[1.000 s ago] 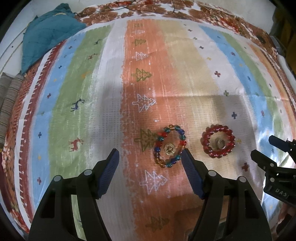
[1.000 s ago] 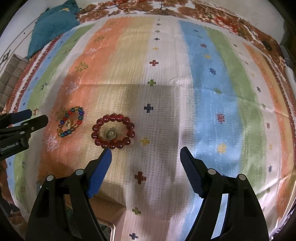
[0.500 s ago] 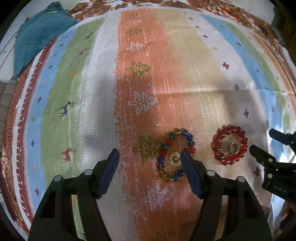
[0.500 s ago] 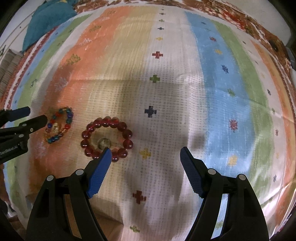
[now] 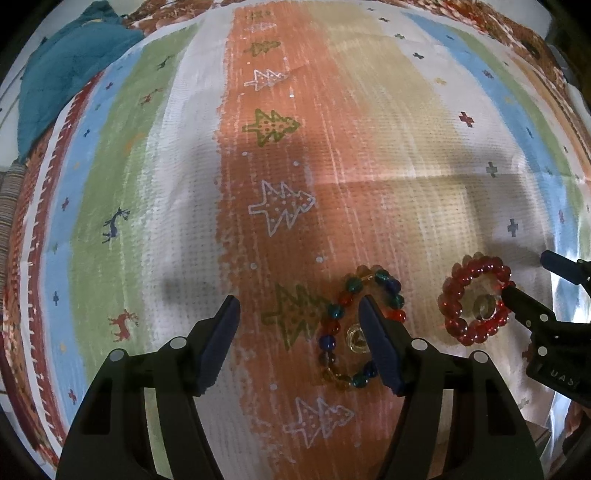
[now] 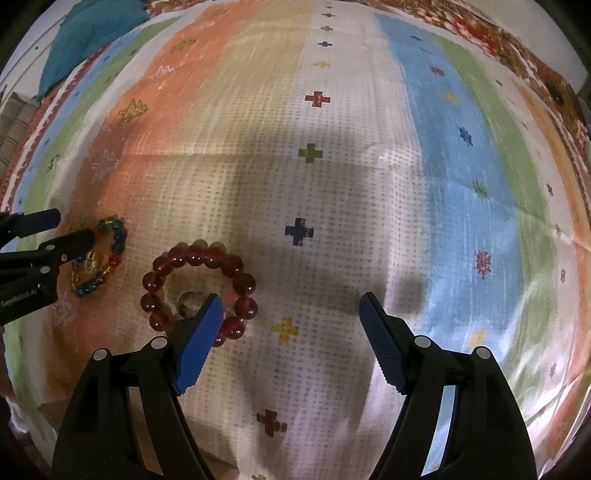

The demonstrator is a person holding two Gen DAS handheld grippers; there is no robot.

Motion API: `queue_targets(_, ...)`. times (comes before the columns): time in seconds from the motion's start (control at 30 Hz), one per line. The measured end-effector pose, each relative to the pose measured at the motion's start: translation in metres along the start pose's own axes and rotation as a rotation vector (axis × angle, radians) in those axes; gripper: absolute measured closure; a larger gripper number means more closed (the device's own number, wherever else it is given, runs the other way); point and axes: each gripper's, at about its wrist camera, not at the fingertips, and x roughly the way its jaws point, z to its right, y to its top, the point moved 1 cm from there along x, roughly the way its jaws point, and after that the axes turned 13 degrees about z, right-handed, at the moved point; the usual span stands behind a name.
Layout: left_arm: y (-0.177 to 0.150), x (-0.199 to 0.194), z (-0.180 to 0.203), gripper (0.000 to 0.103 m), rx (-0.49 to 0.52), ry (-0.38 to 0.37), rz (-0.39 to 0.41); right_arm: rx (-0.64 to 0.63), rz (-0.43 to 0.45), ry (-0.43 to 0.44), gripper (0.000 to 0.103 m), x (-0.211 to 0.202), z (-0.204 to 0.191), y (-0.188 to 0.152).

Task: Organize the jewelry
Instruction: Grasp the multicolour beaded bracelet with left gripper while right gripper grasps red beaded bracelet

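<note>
A multicolour bead bracelet lies on the striped cloth with a gold ring inside it. My left gripper hangs open just above, its right finger crossing the bracelet's loop. To the right lies a red bead bracelet around a silver ring, with my right gripper at its far side. In the right wrist view the red bracelet and its ring sit by the left finger of my open right gripper. The multicolour bracelet and left gripper are at the left.
A teal cloth is bunched at the far left corner of the striped cloth. A grey striped fabric shows at the left edge. A brown floral border runs along the far side.
Both grippers have come down toward the cloth. The left gripper's right finger now overlaps the multicolour bracelet, and the right gripper's left finger overlaps the red one. The bracelets have not moved.
</note>
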Motion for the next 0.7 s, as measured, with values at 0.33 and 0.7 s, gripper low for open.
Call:
queue_targets(0.33,0.004,0.016,0.008,0.053,0.051,0.002,-0.001,-0.049,-0.002,-0.041,0.045,0.010,-0.014,0.001)
queue_targets(0.7,-0.007,0.013,0.019,0.091,0.074,-0.001,-0.004,-0.080,-0.005,-0.028,0.089,0.007,-0.023,-0.005)
